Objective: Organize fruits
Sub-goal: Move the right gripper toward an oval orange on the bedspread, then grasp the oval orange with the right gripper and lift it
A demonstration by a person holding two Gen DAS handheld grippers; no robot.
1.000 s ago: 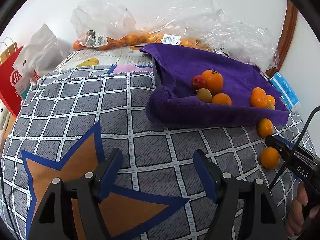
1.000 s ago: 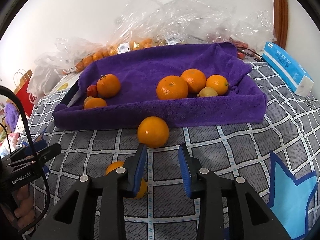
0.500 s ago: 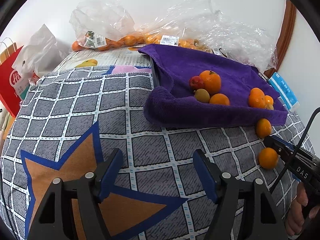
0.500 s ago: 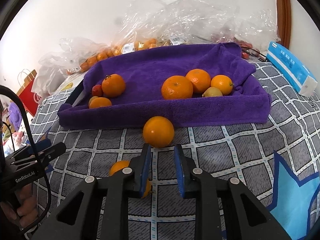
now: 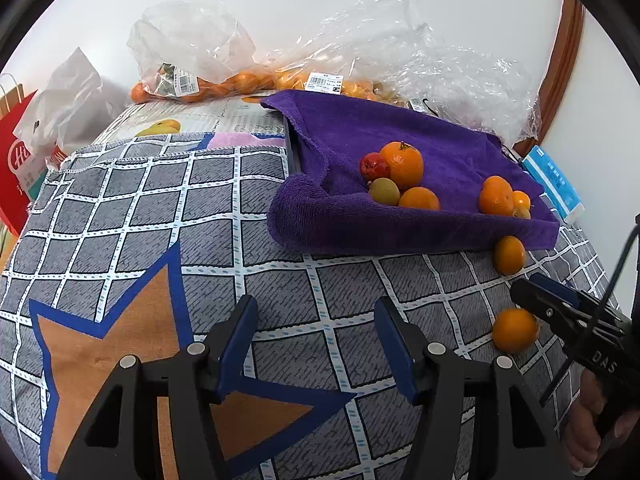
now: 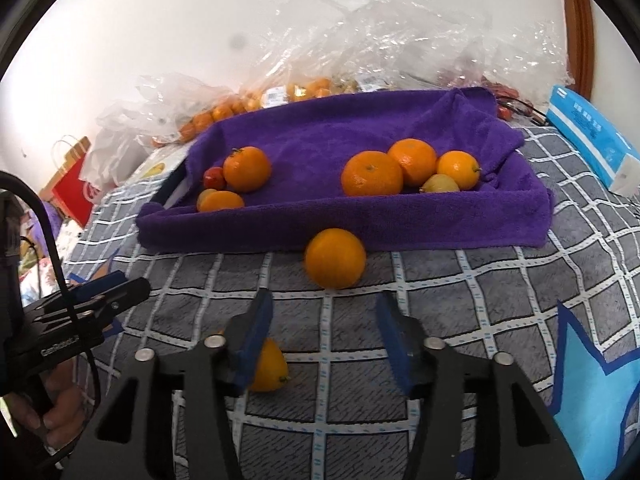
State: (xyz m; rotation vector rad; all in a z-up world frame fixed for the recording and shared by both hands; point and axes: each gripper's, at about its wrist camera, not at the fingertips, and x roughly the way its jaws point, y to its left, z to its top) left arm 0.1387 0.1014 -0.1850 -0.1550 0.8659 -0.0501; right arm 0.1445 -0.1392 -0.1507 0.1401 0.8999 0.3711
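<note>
Two loose oranges: one (image 6: pixel 335 258) touching towel (image 6: pixel 360 220) edge, one (image 6: pixel 268 366) beside right gripper (image 6: pixel 324 322)
Right gripper: spreading, nothing between
Left gripper (image 5: pixel 314 334): narrowing, nothing between
Towel: holds other fruit

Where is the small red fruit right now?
The small red fruit lies on the purple towel, at the left end in the right wrist view, touching a stemmed orange on its right and just above a yellow-green fruit.
</note>
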